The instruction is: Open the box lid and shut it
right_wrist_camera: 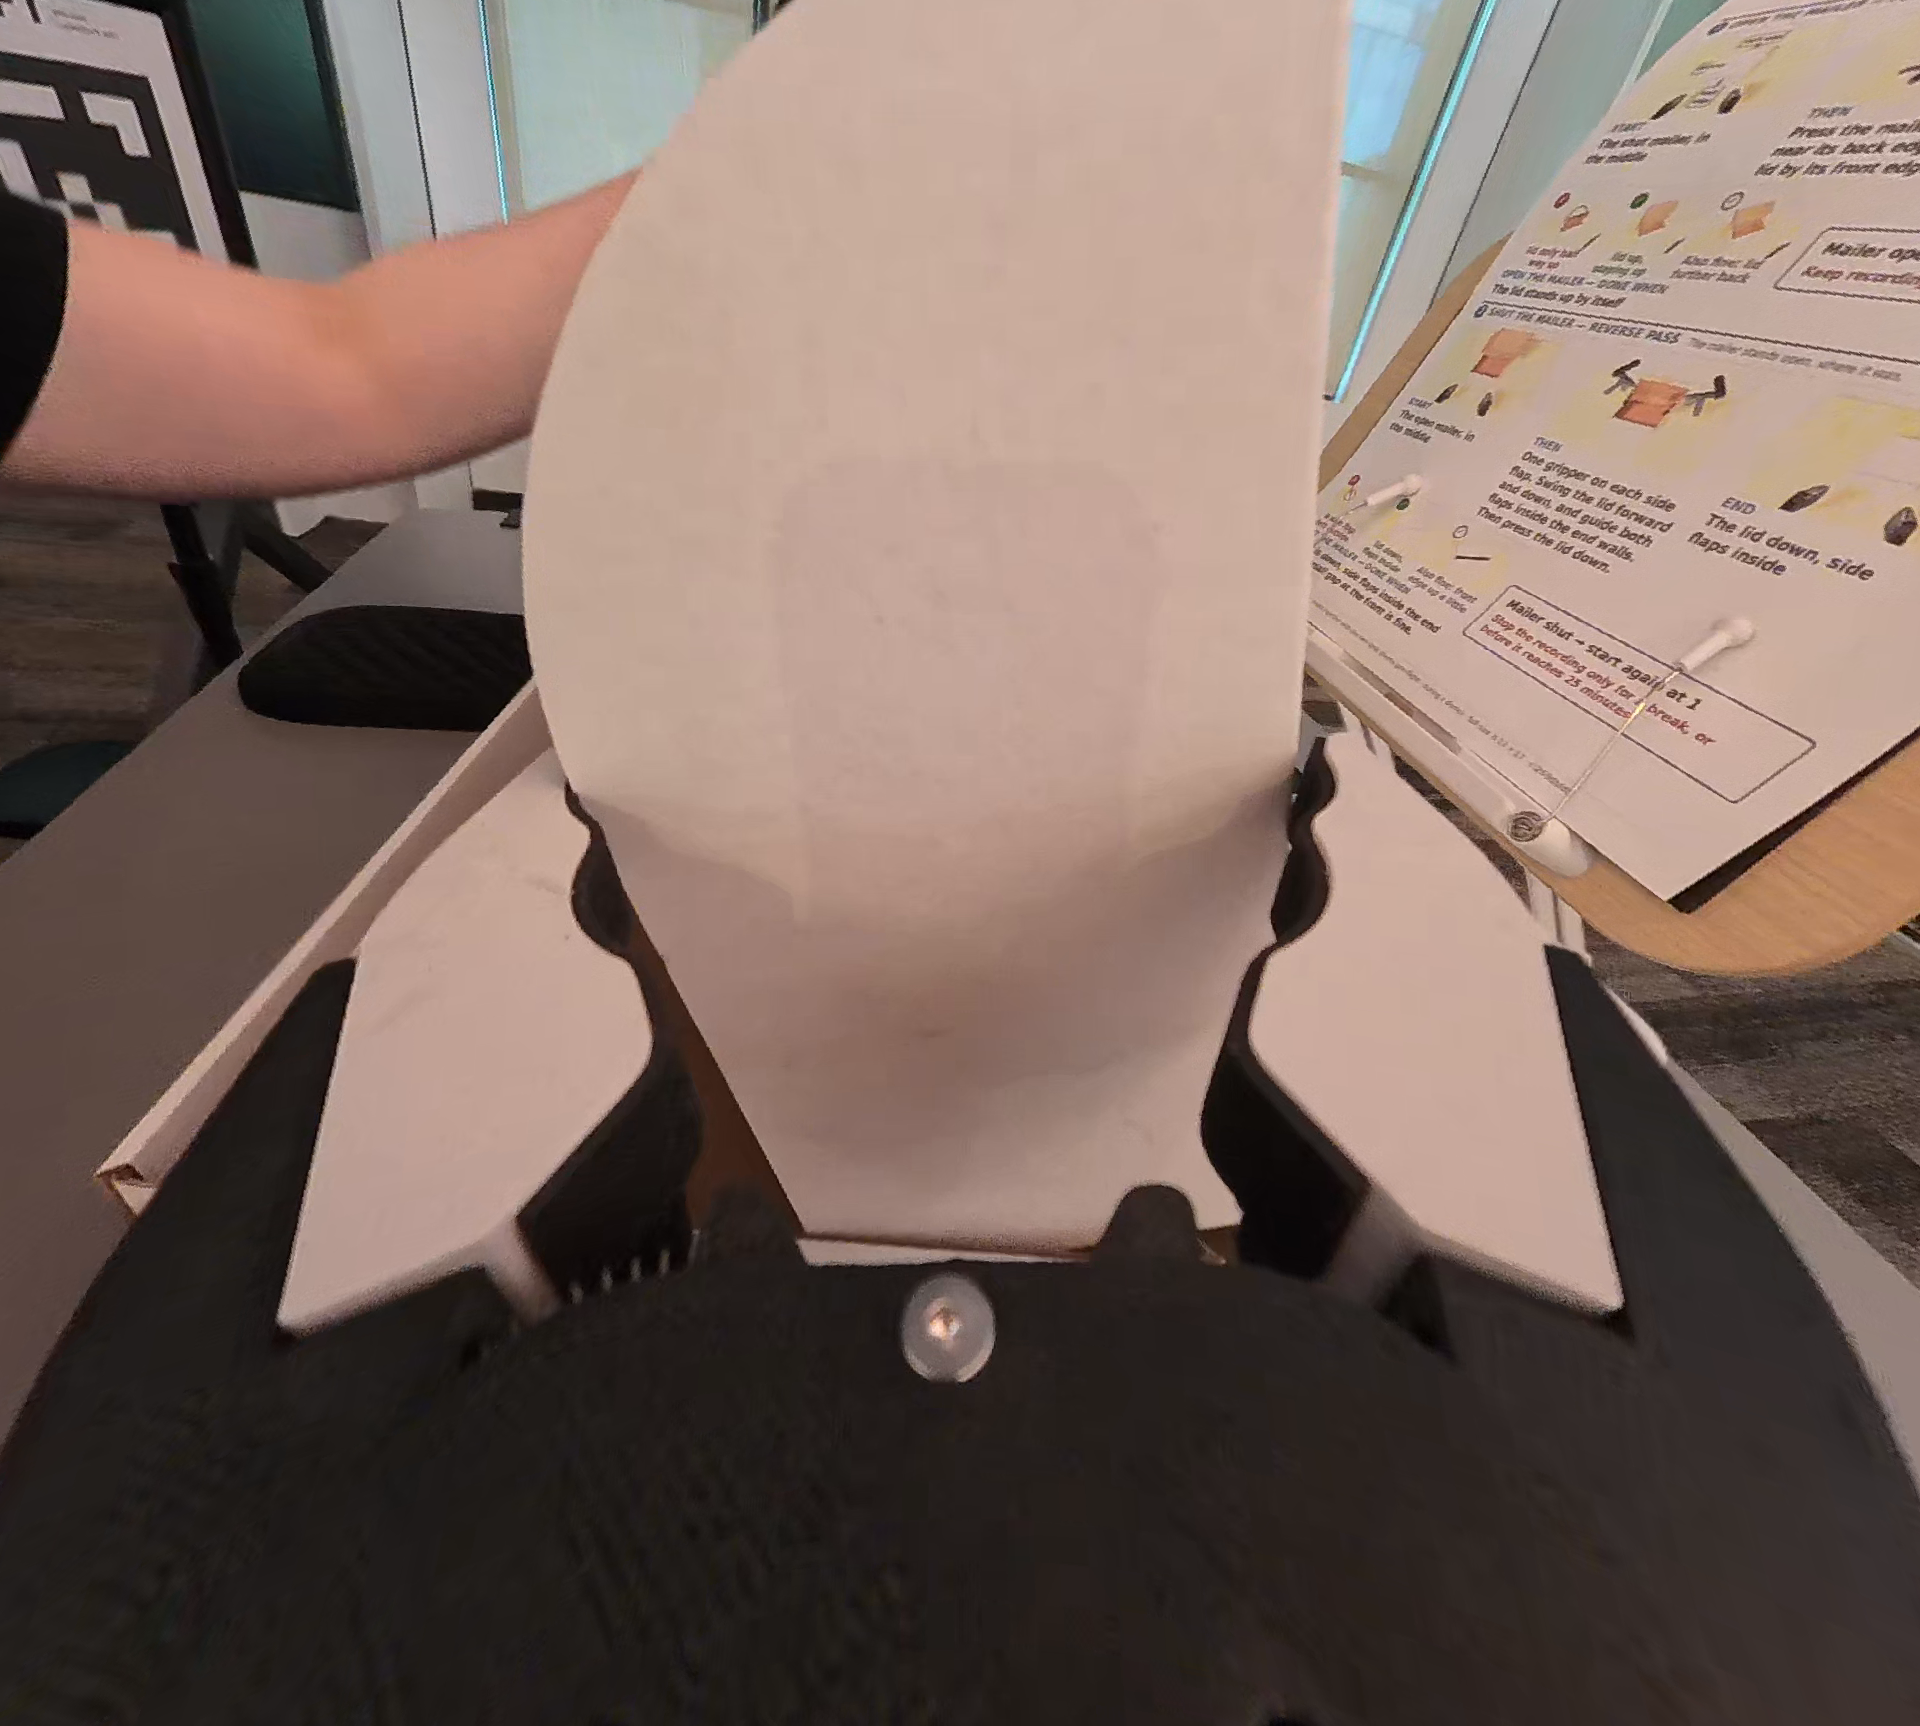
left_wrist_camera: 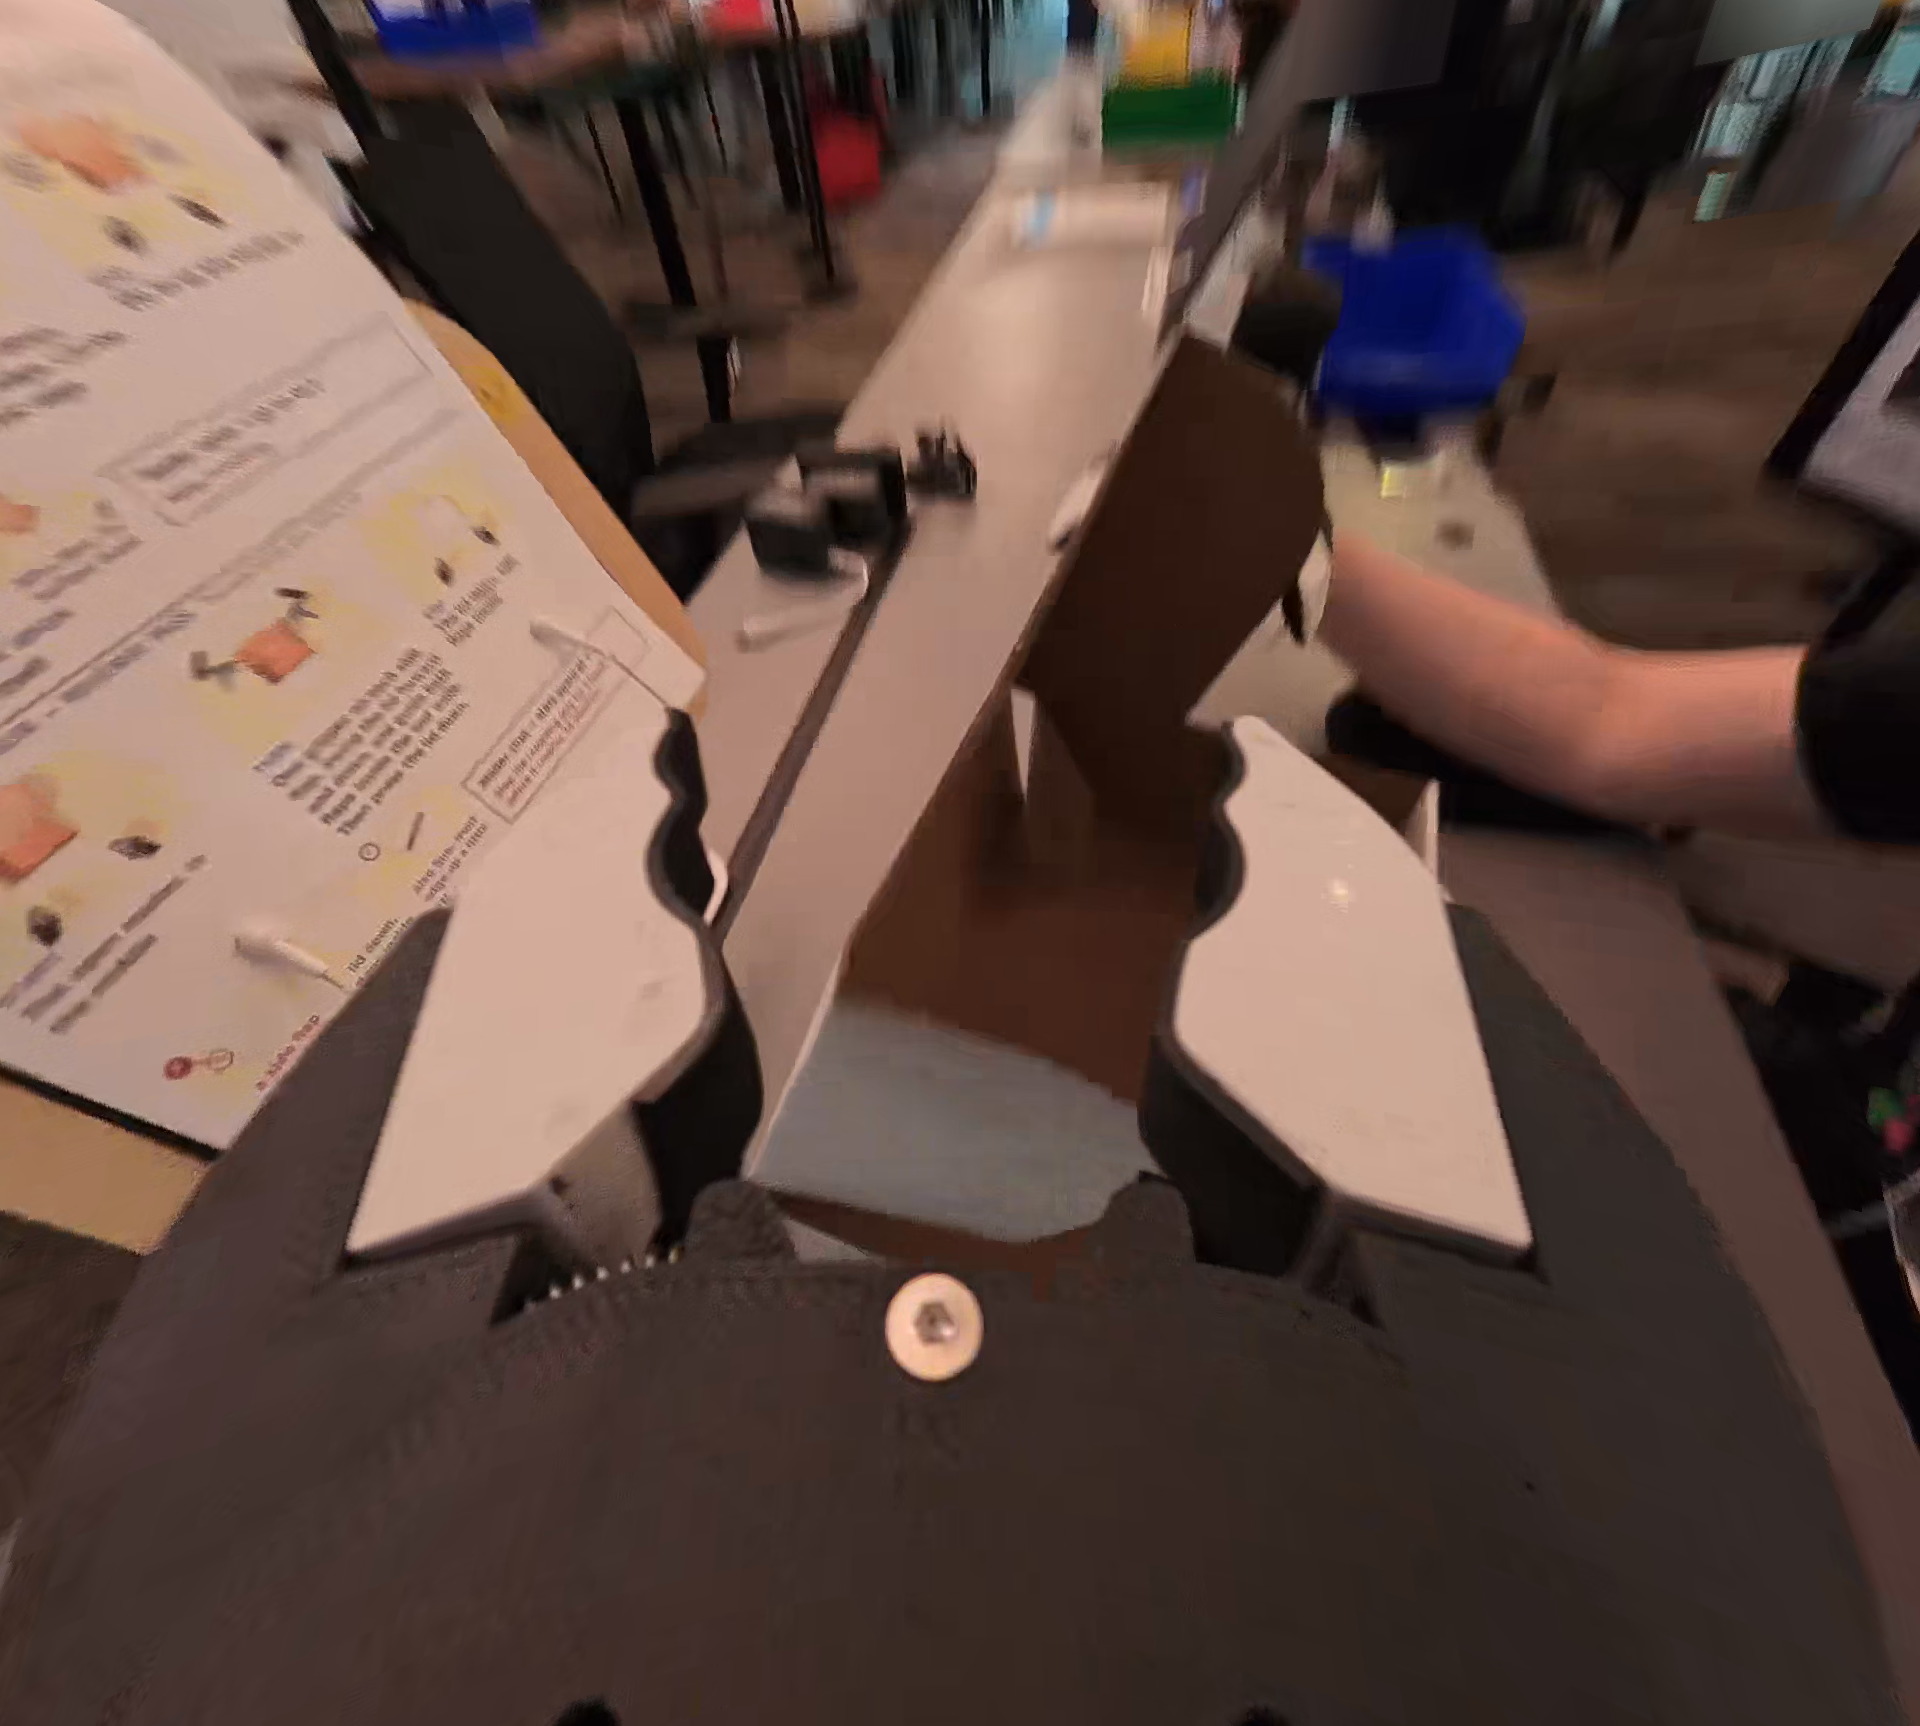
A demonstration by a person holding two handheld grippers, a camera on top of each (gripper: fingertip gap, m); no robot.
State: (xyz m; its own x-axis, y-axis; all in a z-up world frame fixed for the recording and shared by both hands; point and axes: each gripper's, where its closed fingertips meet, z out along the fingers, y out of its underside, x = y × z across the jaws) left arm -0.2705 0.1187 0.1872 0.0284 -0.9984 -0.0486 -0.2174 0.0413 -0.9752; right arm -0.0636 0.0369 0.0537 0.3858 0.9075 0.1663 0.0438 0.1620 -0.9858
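The box is a mailer, white outside and brown inside. In the left wrist view its raised lid (left_wrist_camera: pixel 935 637) runs edge-on between my fingers, with the brown side flap (left_wrist_camera: pixel 1174 554) standing to the right. My left gripper (left_wrist_camera: pixel 956 803) is open, and its left finger (left_wrist_camera: pixel 582 980) lies against the lid's white face. In the right wrist view a white side flap (right_wrist_camera: pixel 935 429) stands upright, face-on, and fills the gap of my open right gripper (right_wrist_camera: pixel 945 793). The box's white front wall (right_wrist_camera: pixel 312 928) runs along the left. Most of the inside of the box is hidden.
A printed instruction sheet on a tilted wooden board (left_wrist_camera: pixel 260 585) stands close by; it also shows in the right wrist view (right_wrist_camera: pixel 1662 450). The person's bare forearm (left_wrist_camera: pixel 1558 710) reaches in behind the lid (right_wrist_camera: pixel 312 357). A black pad (right_wrist_camera: pixel 384 658) lies on the grey table (right_wrist_camera: pixel 135 897).
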